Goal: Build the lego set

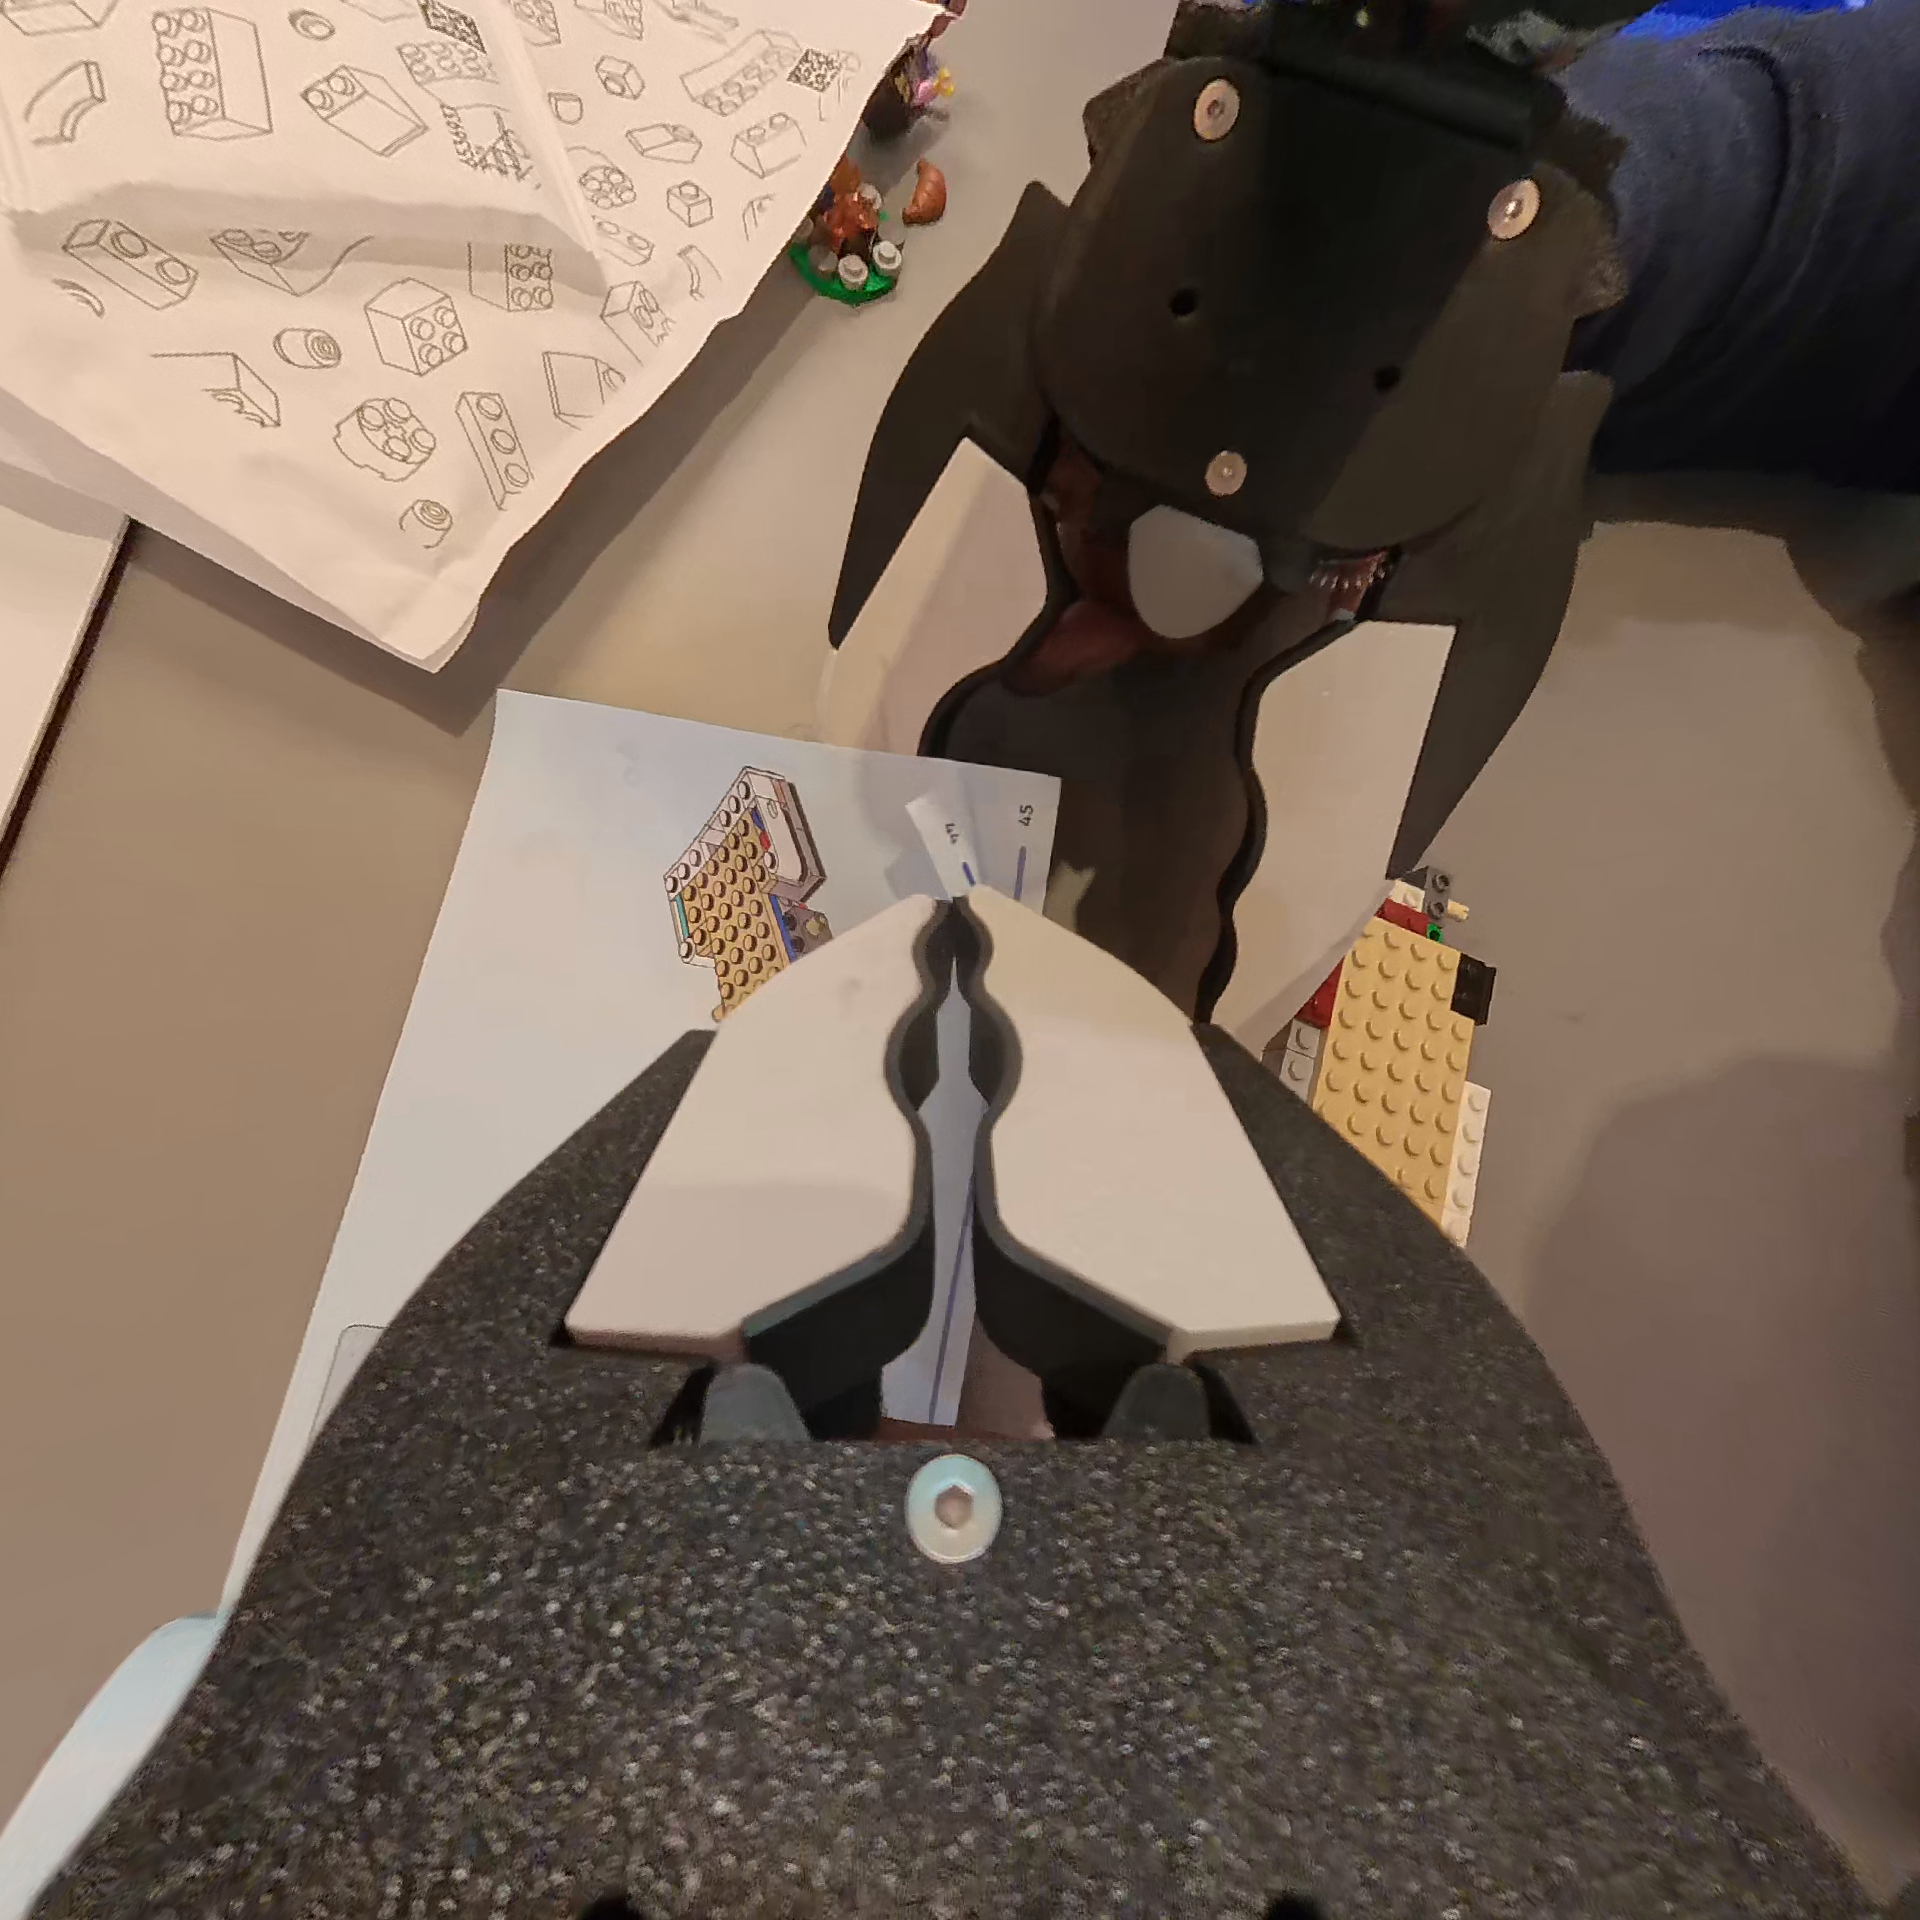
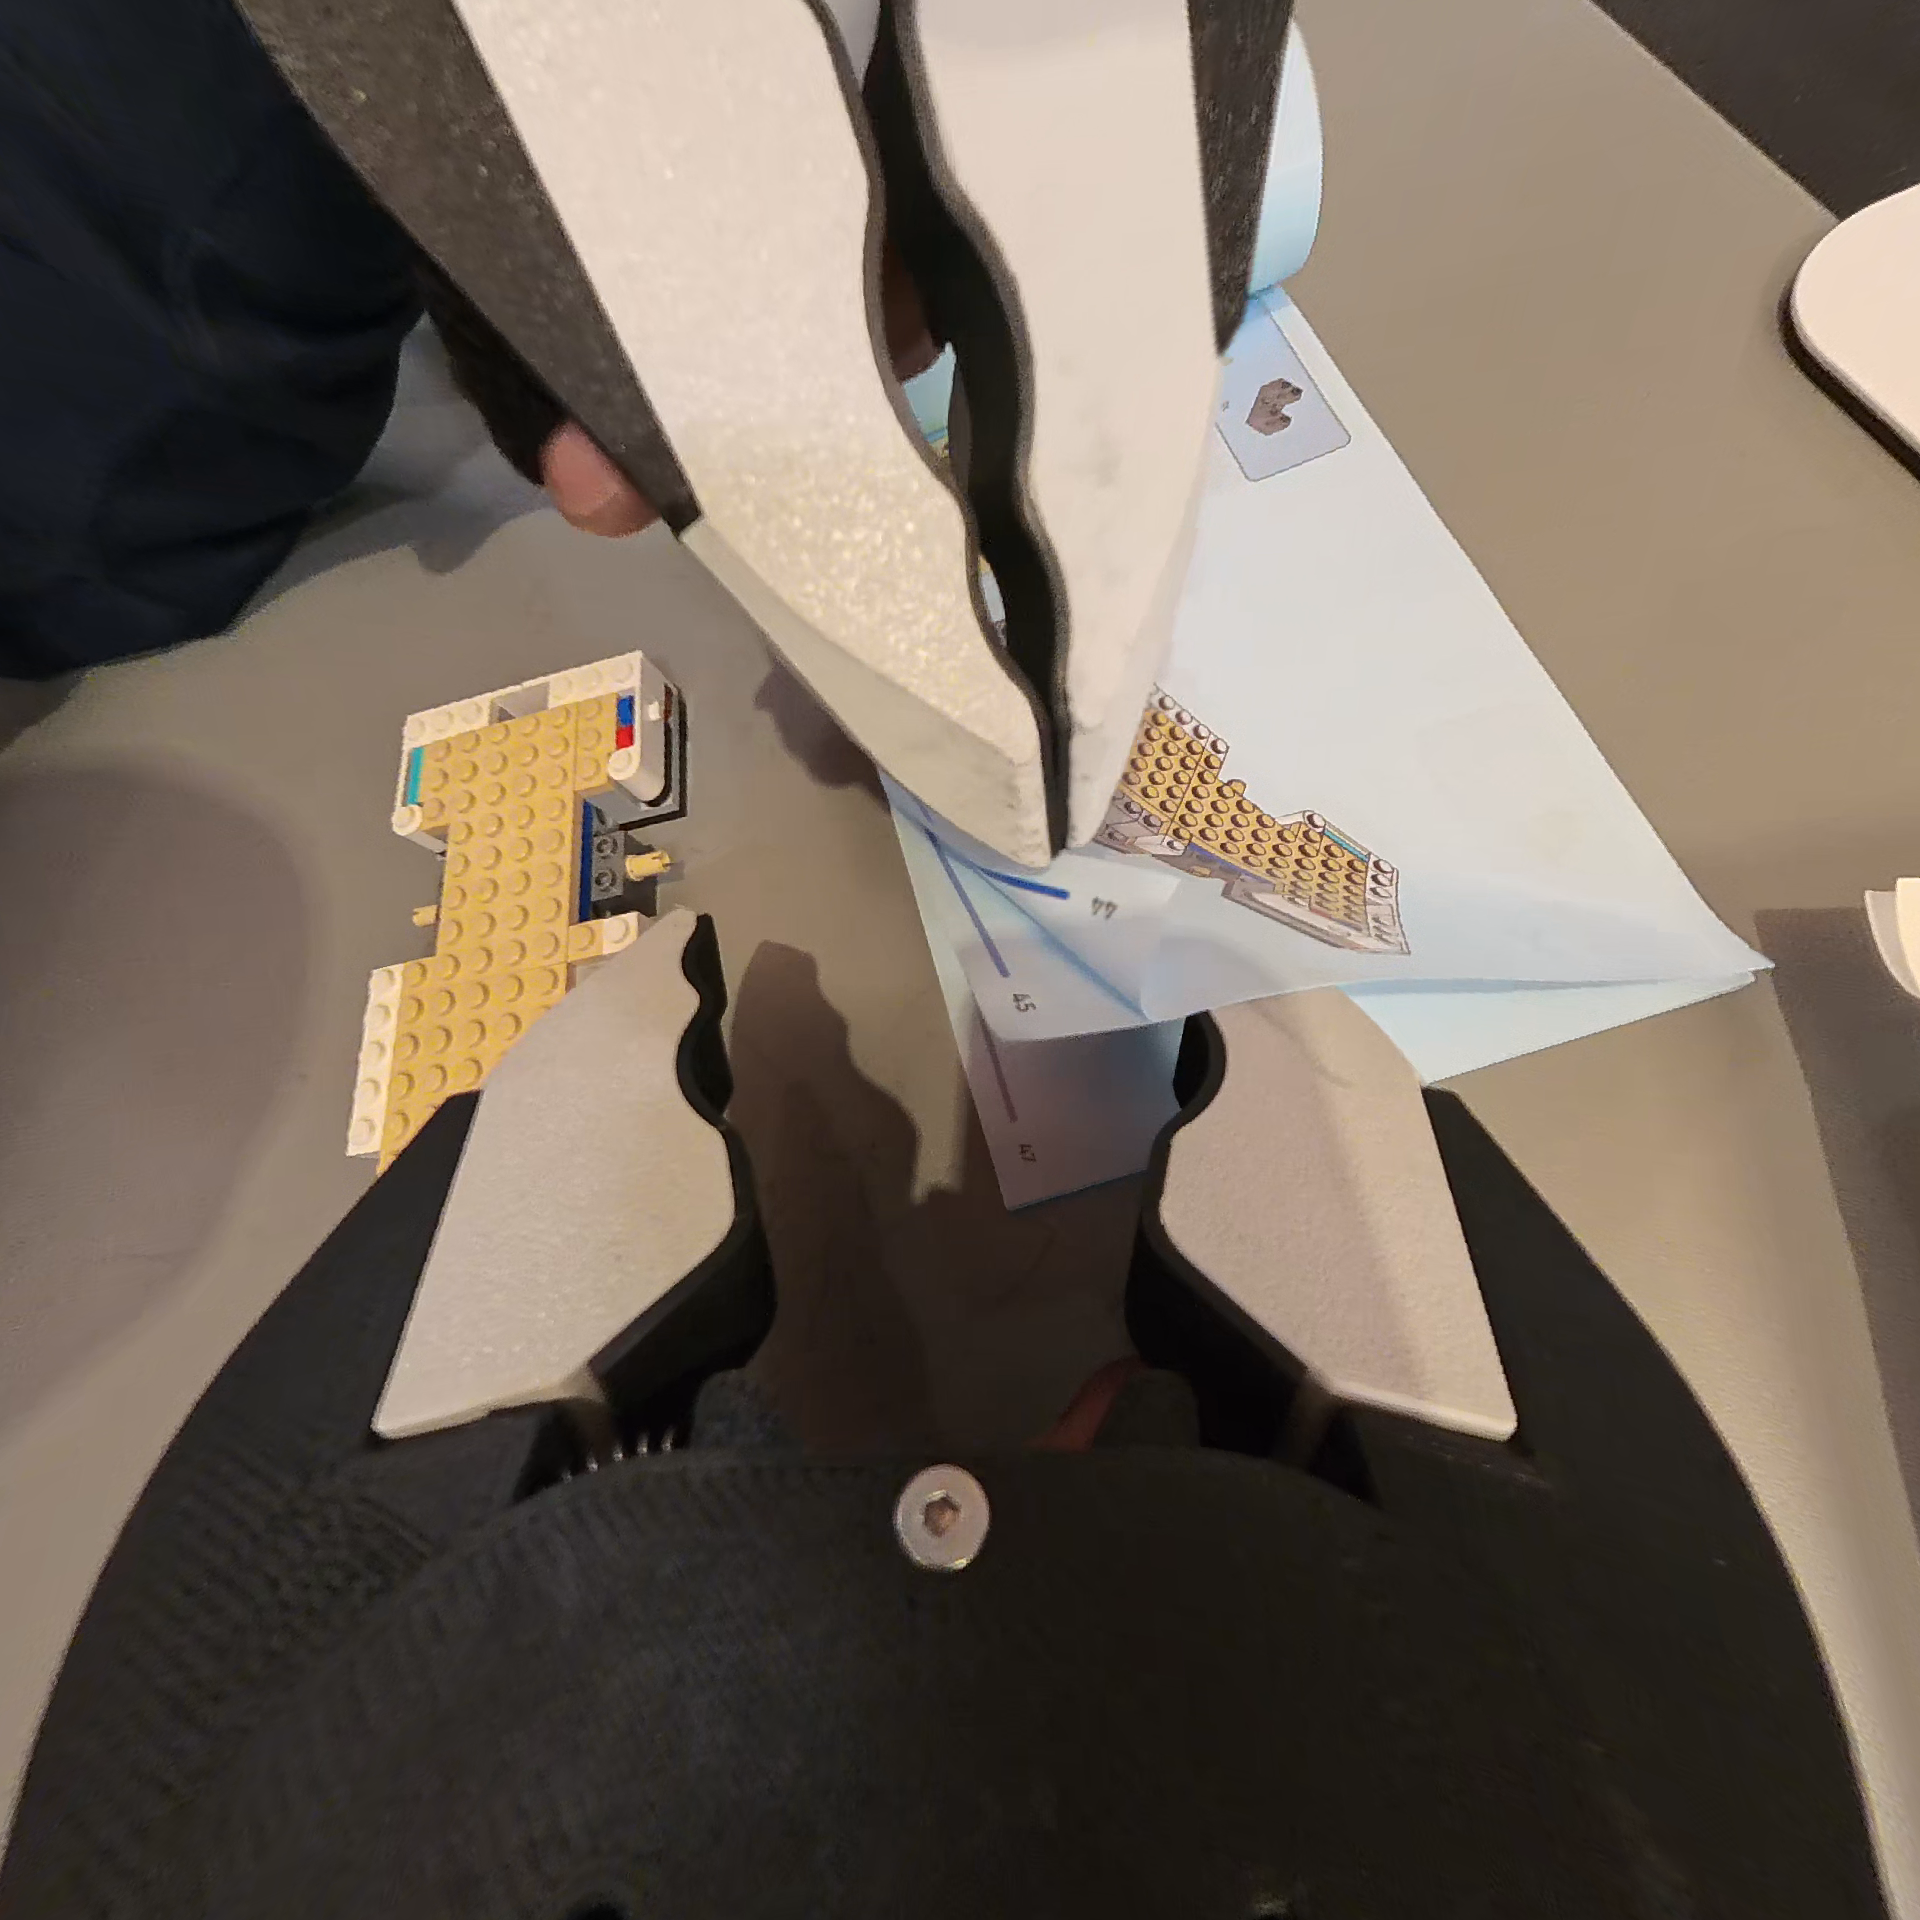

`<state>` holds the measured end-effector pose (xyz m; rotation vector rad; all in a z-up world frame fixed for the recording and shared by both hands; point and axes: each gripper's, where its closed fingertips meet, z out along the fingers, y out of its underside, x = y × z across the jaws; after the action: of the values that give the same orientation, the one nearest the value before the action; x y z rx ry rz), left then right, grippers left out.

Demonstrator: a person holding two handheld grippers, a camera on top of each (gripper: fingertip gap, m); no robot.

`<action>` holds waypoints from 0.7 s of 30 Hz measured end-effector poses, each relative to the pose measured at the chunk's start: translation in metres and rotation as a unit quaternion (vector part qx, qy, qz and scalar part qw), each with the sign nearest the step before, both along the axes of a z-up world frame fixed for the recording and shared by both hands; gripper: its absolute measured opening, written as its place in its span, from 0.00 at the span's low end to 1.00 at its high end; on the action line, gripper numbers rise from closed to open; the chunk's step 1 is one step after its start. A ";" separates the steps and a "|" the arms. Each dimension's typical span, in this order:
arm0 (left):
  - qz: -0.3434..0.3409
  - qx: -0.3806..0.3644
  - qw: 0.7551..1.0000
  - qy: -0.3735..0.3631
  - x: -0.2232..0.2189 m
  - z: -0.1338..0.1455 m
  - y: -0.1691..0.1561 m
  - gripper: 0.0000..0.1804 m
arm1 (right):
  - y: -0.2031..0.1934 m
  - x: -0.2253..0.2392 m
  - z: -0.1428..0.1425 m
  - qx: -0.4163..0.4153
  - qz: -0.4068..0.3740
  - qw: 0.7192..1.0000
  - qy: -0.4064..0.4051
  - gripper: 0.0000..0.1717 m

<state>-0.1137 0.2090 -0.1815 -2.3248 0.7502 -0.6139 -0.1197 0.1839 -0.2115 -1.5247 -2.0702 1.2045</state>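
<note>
My left gripper (image 1: 954, 904) is shut on the corner of a page (image 1: 935, 836) of a light blue instruction booklet (image 1: 582, 883) and holds that page lifted off the pages below. The right wrist view shows this gripper (image 2: 1055, 842) coming in from above, pinching the curled page (image 2: 1351, 707). My right gripper (image 2: 940, 977) is open and empty, low over the grey table. Its left finger (image 2: 623, 1091) lies beside a tan and white brick build (image 2: 499, 914), and its right finger (image 2: 1299, 1143) is at the booklet's near edge. In the left wrist view it (image 1: 1122, 753) hangs open above the build (image 1: 1392, 1060).
A white paper bag printed with brick outlines (image 1: 312, 260) lies at the far left. Small brick figures on a green base (image 1: 852, 260) stand beside it. A white board edge (image 1: 42, 644) is at the left. A white rounded object (image 2: 1870, 312) is at the right. A dark blue sleeve (image 1: 1766, 260) shows. Left tips and right tips are each some 20 cm from the white rounded object (image 2: 1870, 312).
</note>
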 end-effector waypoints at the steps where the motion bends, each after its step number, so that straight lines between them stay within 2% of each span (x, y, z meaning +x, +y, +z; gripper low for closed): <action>1: 0.002 -0.001 1.000 -0.006 0.001 0.000 -0.001 0.00 | 0.000 0.000 0.000 0.000 0.000 1.000 0.000 0.50; 5: 0.007 -0.005 0.999 -0.039 0.005 0.002 -0.004 0.00 | 0.001 0.000 -0.001 0.001 -0.002 1.000 -0.005 0.50; 11: 0.030 -0.005 0.998 -0.051 0.002 0.001 -0.003 0.00 | 0.009 -0.001 -0.002 0.010 -0.034 0.999 -0.004 0.50; 17: 0.049 0.002 0.997 -0.058 -0.002 0.003 -0.001 0.00 | 0.030 0.012 -0.001 0.089 -0.091 0.992 0.023 0.51; 21: 0.060 0.008 0.996 -0.062 -0.003 0.004 0.001 0.00 | 0.029 0.023 0.007 0.064 -0.111 0.991 0.044 0.49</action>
<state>-0.1167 0.2105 -0.1773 -2.2753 0.5525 -0.6881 -0.0964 0.2124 -0.2041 -1.5644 -1.8295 1.0170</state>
